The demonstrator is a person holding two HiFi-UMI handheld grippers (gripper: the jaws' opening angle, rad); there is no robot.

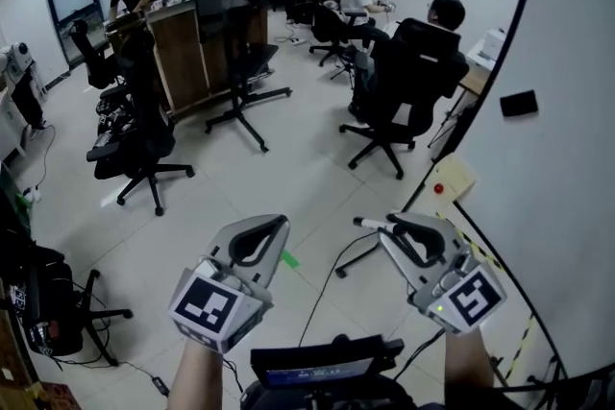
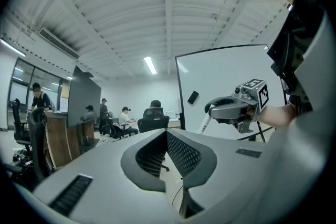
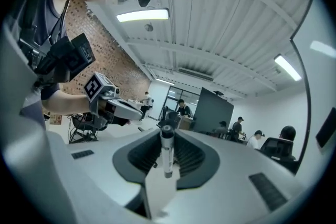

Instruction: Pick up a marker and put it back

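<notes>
Plainly, the right tongs [image 3: 167,136] gripped a white marker [image 3: 167,157] — the left tongs [image 2: 167,136] were closed together, holding nothing.

Black office chairs [image 1: 144,149] on pale floor [image 1: 288,182] beside whiteboard [image 1: 567,197].

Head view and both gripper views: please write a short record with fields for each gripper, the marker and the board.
left gripper: shut, nothing between its jaws
right gripper: shut on the marker
marker: white barrel, dark cap, held across the jaws
whiteboard: at the person's right, with a small black object on it
</notes>
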